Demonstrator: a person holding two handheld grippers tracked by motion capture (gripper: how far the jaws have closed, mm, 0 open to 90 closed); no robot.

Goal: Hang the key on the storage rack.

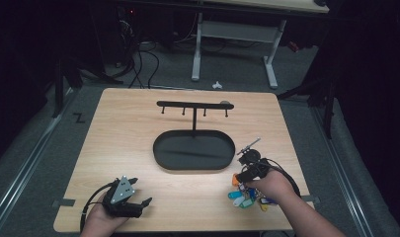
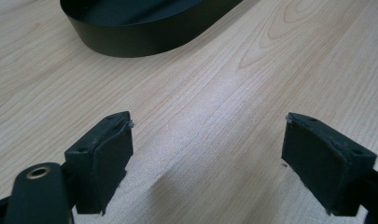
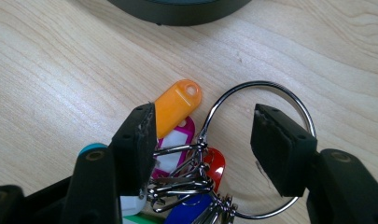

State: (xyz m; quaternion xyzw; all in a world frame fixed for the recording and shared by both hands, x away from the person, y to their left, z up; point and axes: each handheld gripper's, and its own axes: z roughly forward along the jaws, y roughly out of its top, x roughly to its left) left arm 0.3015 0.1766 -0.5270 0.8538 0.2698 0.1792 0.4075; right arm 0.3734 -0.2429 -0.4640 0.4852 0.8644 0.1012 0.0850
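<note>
A bunch of keys with coloured tags lies near the table's front right corner. In the right gripper view its large metal ring lies flat on the wood, with an orange tag, a pink one and a red one beside it. My right gripper hovers open over the bunch, its jaws either side of the ring's left arc, pads clear of the metal. Held in the person's right hand, the right gripper points toward the tray. My left gripper rests open at the front left, with bare wood between its jaws.
A black oval tray stands mid-table with a post and a hook bar above it. Its wall lies ahead of the left gripper, and its edge just beyond the keys. The table's right edge is close to the bunch.
</note>
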